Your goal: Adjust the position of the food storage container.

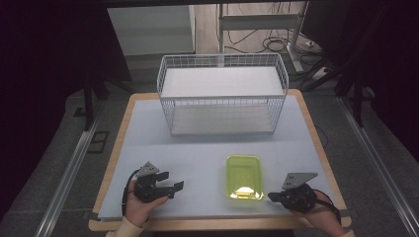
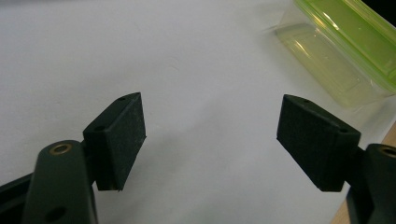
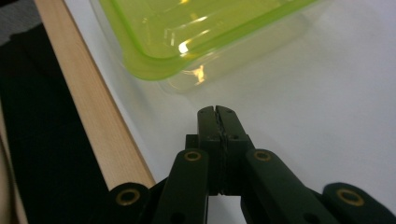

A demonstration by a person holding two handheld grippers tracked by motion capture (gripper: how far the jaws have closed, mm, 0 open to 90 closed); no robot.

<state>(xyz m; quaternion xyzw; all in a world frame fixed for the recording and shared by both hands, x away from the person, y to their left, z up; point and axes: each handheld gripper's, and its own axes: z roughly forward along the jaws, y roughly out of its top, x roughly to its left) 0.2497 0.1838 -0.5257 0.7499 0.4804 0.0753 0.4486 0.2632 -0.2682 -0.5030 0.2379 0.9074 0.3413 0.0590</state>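
A lime-green clear plastic container (image 1: 244,177) lies on the pale table mat near the front, right of centre. My left gripper (image 1: 174,181) rests at the front left, jaws open and pointing right toward the container, with nothing between them. In the left gripper view its pads (image 2: 123,133) stand wide apart and the container (image 2: 348,56) sits at the upper right. My right gripper (image 1: 271,197) is at the front right, shut on nothing, its tips just short of the container's near right corner. The right gripper view has the closed tips (image 3: 216,116) below the container (image 3: 187,32).
A white wire basket (image 1: 222,94) stands at the back of the table, open toward me, with a white shelf inside. The wooden table edge (image 3: 93,121) runs close beside the right gripper. Cables lie on the floor behind the table.
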